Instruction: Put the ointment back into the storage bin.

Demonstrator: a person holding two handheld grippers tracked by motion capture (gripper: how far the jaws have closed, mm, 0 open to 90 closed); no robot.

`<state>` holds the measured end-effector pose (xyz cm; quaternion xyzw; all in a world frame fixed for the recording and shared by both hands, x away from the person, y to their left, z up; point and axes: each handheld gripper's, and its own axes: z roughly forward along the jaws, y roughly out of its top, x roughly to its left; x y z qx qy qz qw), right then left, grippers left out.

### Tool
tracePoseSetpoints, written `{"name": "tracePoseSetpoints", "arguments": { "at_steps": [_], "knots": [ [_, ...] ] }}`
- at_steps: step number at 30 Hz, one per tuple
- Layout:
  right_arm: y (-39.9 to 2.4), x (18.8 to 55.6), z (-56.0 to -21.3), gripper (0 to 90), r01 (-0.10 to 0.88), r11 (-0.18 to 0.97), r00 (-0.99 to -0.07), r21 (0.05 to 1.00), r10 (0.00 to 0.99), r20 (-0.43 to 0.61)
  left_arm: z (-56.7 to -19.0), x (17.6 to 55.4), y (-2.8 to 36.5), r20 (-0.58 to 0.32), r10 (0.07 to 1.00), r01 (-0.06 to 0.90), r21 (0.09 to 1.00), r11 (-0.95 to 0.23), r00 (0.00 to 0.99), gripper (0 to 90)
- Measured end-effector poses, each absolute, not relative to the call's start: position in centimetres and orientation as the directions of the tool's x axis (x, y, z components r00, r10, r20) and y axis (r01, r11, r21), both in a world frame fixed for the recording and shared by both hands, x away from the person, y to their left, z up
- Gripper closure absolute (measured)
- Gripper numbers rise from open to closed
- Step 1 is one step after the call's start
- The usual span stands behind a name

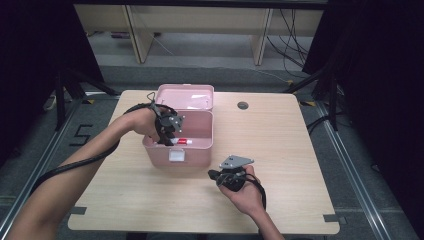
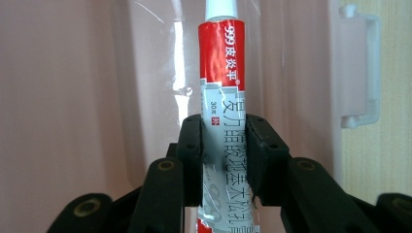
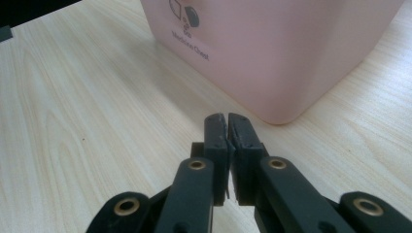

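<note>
From my remote seat, my left gripper [image 1: 167, 134] reaches down into the open pink box [image 1: 200, 152] near the middle of the wooden table [image 1: 290, 150], its jaws clamped on a red, white and grey ointment tube [image 1: 182, 141]. In the left gripper view the tube [image 2: 224, 126] runs upright between the two black pads [image 2: 192, 155], which press on its grey printed stretch from either side; the red band with white lettering and the white neck stand clear above them, and the pink inner wall of the box [image 2: 68, 97] lies close behind, with a pale latch [image 2: 362, 68] at its right edge. Seen from the high view, the tube lies just inside the front wall of the box, and the lid [image 1: 186, 96] stands thrown back behind. My right gripper [image 1: 231, 176] rests low over the table a little to the right of the box and nearer to me, apart from it. In the right gripper view its jaws [image 3: 227, 133] stand together with nothing between them, tips pointing at the rounded lower corner of the box [image 3: 286, 73], where part of a dark printed label [image 3: 189, 46] shows, and bare wood grain [image 3: 87, 116] spreads to the left.
</note>
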<state>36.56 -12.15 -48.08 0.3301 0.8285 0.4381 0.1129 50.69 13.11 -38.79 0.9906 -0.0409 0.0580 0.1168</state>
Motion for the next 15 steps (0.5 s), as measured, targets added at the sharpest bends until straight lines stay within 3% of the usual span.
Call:
{"name": "tracePoseSetpoints", "arguments": {
  "at_steps": [2,9,15],
  "knots": [
    [-12.14,36.53,-48.04,87.8,0.452,0.395,-0.756,0.799,0.646,0.108,-39.05,50.51,13.12,0.109,-0.035,-0.062,0.255,-0.965,0.993,69.7],
    [-12.12,36.53,-48.04,87.7,0.453,0.395,-0.756,0.8,0.645,0.109,-39.08,50.8,12.98,0.118,-0.074,-0.099,0.22,-0.971,0.99,69.7],
    [-12.1,36.52,-48.07,87.7,0.452,0.396,-0.758,0.799,0.644,0.109,-39.64,50.7,12.89,0.096,-0.041,-0.064,0.244,-0.968,0.994,69.6]
  ]
}}
